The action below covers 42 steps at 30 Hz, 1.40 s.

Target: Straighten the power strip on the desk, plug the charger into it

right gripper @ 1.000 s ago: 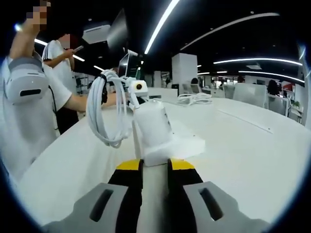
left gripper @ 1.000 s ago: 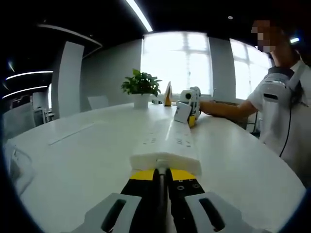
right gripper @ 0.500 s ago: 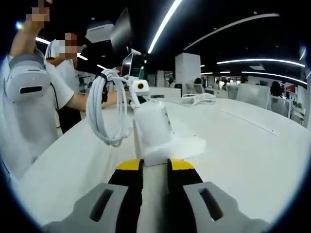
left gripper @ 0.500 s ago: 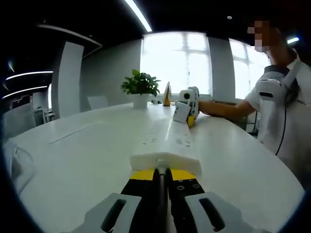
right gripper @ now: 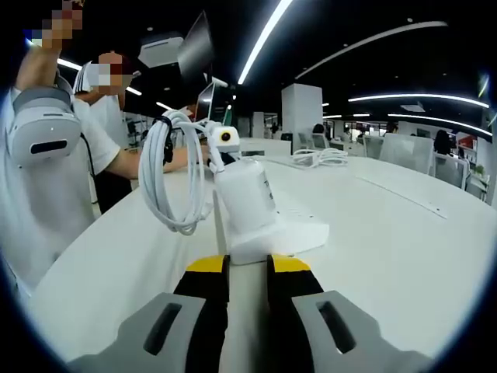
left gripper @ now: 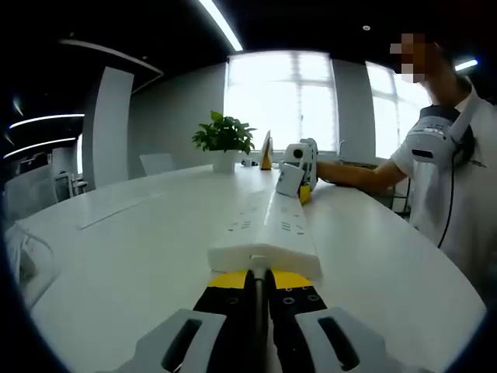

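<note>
A long white power strip (left gripper: 268,225) lies on the white table (left gripper: 132,241), running straight away from me. My left gripper (left gripper: 258,278) is shut on its near end. At the far end my right gripper (left gripper: 303,172) holds the white charger (left gripper: 290,180) down on the strip. In the right gripper view, my right gripper (right gripper: 248,266) is shut on the charger (right gripper: 247,203), which stands on the strip's end (right gripper: 299,227). The charger's coiled white cable (right gripper: 172,183) hangs to the left. The left gripper (right gripper: 223,138) shows far along the strip.
A potted plant (left gripper: 224,138) stands on the table's far side by the windows. The person (left gripper: 446,163) stands at the table's edge, with another person (right gripper: 105,97) behind. Loose white cables (right gripper: 317,158) lie further along the table, near chairs (right gripper: 404,151).
Both grippers, the strip and the charger keep their places. The person's body has shifted slightly at the edge of both views.
</note>
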Motion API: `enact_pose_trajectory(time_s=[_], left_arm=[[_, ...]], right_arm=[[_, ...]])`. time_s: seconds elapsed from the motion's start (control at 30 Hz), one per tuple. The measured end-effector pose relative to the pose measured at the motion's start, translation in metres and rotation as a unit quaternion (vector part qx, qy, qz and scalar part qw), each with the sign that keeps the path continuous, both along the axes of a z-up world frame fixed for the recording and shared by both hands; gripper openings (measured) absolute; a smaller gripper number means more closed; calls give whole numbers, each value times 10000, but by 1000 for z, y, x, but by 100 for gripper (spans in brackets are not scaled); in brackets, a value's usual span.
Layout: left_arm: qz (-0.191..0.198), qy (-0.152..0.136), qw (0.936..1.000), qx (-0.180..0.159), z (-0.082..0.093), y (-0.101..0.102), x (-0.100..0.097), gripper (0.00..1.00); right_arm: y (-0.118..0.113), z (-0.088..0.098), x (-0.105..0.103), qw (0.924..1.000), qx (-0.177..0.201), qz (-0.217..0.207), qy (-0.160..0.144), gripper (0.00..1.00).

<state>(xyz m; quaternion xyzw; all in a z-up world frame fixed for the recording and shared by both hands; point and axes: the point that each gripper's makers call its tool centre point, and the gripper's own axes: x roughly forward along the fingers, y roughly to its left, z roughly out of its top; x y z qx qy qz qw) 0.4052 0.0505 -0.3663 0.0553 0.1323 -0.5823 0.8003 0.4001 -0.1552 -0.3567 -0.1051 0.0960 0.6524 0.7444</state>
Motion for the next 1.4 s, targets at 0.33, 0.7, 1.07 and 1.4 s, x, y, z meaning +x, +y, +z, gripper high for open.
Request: enact_pose_trajectory(time_s=[0.33, 0.7, 1.07, 1.4], left_arm=[[-2, 6, 10000, 2, 0, 2, -4, 11], [-26, 4, 10000, 6, 0, 1, -7, 11], [-6, -2, 10000, 21, -1, 4, -9, 11], [-54, -10, 10000, 50, -2, 7, -14, 11]], right_arm=[[2, 0, -4, 10000, -9, 69, 4, 18], [3, -1, -5, 9999, -62, 116, 22, 17], [4, -3, -10, 9999, -135, 87, 55, 16], [7, -3, -20, 9996, -147, 193, 146, 15]])
